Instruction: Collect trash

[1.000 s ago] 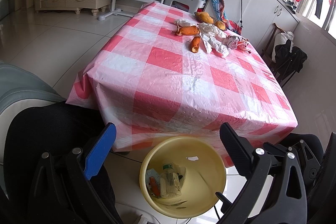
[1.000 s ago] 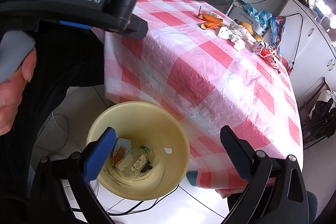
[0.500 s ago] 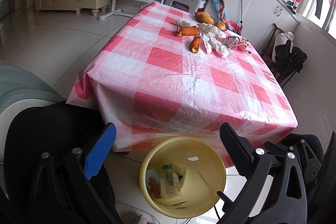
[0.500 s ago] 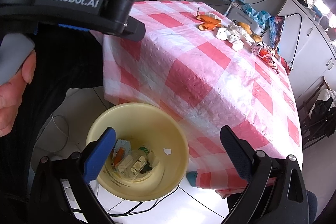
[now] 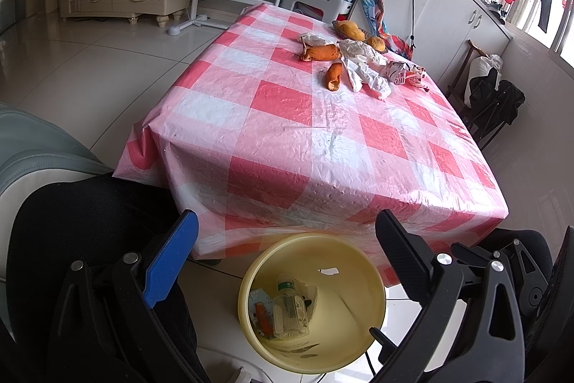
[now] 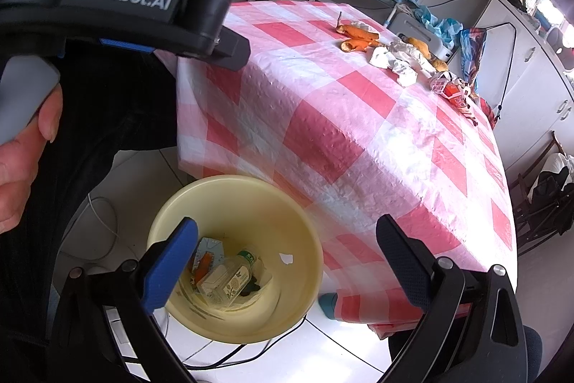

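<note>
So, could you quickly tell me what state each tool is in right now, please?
Left tool: open, holding nothing, above the yellow bin.
Right tool: open, holding nothing, also above the bin.

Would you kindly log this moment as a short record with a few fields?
left gripper: jaws open, empty, above the bin
right gripper: jaws open, empty, above the bin
bin: yellow, on the floor at the table's near edge
in bin: clear bottle, carton, small scraps
table: pink checked cloth
left on table: orange peels, crumpled paper, red and white wrapper, all at the far end
</note>
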